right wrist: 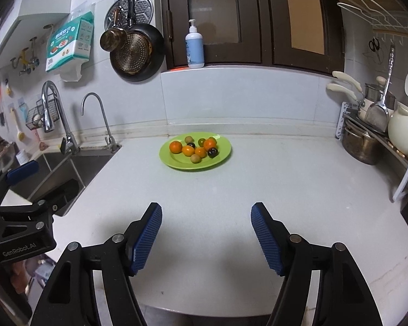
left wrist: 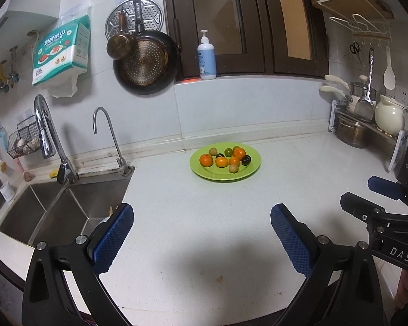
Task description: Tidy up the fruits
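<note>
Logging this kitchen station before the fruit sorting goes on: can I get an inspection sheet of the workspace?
Surface: white countertop, one small brown speck near the front edge.
Job's things: green plate holding oranges, dark plums and small tan and green fruits.
Clutter: nothing seen on the open counter.
Grippers: left claw wide open, empty; right claw open, empty.
Cables: nothing seen.
Surroundings: steel sink left, soap bottle on sill, pot rack right.
</note>
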Demonstrator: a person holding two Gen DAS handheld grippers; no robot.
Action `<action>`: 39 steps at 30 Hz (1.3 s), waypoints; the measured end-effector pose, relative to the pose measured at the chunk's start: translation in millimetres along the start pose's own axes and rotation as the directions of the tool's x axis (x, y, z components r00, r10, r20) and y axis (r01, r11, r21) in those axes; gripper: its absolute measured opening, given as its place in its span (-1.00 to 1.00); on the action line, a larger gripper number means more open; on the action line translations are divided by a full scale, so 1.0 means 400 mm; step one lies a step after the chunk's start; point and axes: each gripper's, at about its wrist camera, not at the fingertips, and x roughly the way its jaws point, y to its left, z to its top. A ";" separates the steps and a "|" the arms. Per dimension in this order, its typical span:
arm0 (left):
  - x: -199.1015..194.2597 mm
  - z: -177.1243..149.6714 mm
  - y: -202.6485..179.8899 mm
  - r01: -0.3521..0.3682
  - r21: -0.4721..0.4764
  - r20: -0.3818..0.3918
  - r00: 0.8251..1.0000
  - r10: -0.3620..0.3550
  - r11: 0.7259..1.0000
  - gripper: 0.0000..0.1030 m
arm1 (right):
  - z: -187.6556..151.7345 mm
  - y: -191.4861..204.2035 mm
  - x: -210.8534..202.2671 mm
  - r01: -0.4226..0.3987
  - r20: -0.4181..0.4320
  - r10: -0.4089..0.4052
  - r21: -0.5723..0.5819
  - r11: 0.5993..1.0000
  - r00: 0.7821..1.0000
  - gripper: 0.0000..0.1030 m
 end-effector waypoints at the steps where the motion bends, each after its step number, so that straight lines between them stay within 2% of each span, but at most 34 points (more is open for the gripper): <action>1: -0.003 -0.001 -0.001 0.001 -0.001 0.000 1.000 -0.001 1.000 1.00 | -0.001 -0.001 -0.004 0.000 0.001 0.000 0.000 1.000 1.000 0.33; 39: -0.039 -0.011 -0.010 -0.040 -0.022 0.009 0.999 0.040 0.999 1.00 | -0.015 -0.011 -0.037 -0.011 0.015 0.011 -0.010 1.000 1.000 0.33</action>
